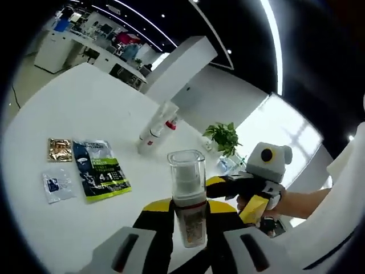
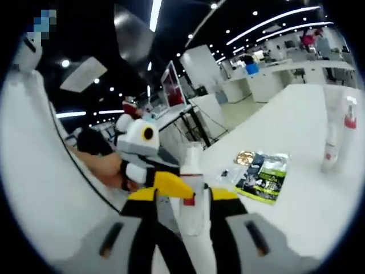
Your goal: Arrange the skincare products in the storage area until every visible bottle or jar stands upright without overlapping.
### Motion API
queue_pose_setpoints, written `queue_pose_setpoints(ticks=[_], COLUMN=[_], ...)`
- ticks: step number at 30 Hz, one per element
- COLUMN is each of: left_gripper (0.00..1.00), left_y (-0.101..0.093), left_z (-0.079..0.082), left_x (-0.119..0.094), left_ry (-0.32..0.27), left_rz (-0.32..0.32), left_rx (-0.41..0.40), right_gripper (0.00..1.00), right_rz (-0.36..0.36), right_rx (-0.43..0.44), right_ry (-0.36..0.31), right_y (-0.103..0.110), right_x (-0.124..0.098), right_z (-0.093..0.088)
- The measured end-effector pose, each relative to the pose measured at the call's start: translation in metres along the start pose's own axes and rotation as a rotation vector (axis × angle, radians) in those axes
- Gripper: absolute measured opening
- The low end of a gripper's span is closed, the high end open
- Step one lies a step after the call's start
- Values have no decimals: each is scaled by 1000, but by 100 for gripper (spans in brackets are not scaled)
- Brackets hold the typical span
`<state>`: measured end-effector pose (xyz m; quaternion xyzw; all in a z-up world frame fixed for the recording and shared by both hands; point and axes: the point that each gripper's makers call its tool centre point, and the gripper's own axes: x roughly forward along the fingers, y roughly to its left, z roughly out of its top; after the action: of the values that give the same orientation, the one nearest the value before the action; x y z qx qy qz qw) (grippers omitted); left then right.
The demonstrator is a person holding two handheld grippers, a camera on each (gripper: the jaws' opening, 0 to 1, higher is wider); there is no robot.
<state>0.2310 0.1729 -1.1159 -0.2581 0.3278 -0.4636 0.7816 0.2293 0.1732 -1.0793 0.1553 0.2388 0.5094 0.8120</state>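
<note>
On the white table [image 1: 68, 228], sachets [image 1: 100, 168] lie flat at left; two bottles [image 1: 157, 128] stand beyond. The left gripper [image 1: 190, 228] clamps a clear-capped bottle [image 1: 187, 194] upright above the table. The right gripper [image 2: 191, 220] grips the same bottle.

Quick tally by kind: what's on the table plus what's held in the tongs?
Bottles: 3, namely one held bottle and a standing pair on the table
Sachets: 3, namely gold, green, small clear
Potted plant: 1
Total: 7
</note>
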Motion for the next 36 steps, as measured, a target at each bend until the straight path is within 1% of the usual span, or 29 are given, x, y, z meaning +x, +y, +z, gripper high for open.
queue_pose_setpoints(ticks=[1, 4, 6, 8, 11, 12, 13, 16, 18, 21, 22, 26, 30, 33, 34, 35, 36], left_gripper=[20, 20, 20, 20, 20, 20, 20, 20, 20, 20, 21, 21, 21, 29, 32, 33, 35], left_y=[-2, -6, -9, -18, -36, -40, -42, -47, -47, -48, -48, -44, -37, -26, -25, -21, -18], left_z=[-3, -6, -9, -13, -20, -22, -24, -28, -30, -34, -35, -35, -33, -25, -25, -23, -21], left_x=[2, 5, 7, 10, 12, 12, 12, 13, 14, 14, 14, 16, 19, 21, 21, 20, 19], left_ry=[31, 54, 69, 92, 115, 128, 134, 156, 169, 188, 191, 196, 194, 167, 168, 164, 161], left_rz=[-5, -20, -31, -63, -157, -176, -187, -213, -221, -233, -234, -228, -187, -130, -127, -116, -105], left_rx=[42, 82, 103, 139, 182, 198, 212, 233, 244, 254, 255, 264, 273, 280, 280, 282, 277], right_gripper=[33, 32, 31, 31, 28, 28, 28, 22, 21, 20, 20, 19, 19, 19, 19, 19, 19], right_rz=[-1, -12, -9, -3, 38, 44, 53, 68, 65, 59, 56, 35, 6, -21, -28, -50, -62], right_rx=[23, 29, 0, -17, -67, -70, -72, -81, -96, -76, -61, -93, -108, -118, -117, -112, -106], right_ry=[-23, -34, 1, 35, 102, 113, 121, 148, 165, 180, 189, 190, 178, 148, 139, 116, 106], right_y=[-2, -6, -5, -4, 5, 7, 9, 14, 15, 14, 14, 11, 4, -3, -4, -9, -12], right_x=[-2, -3, 0, 2, 0, -1, -2, -5, -6, -8, -8, -6, -5, -7, -8, -11, -13], right_z=[6, 13, 12, 8, 0, -1, -2, -7, -10, -13, -15, -17, -15, -8, -6, -2, -1])
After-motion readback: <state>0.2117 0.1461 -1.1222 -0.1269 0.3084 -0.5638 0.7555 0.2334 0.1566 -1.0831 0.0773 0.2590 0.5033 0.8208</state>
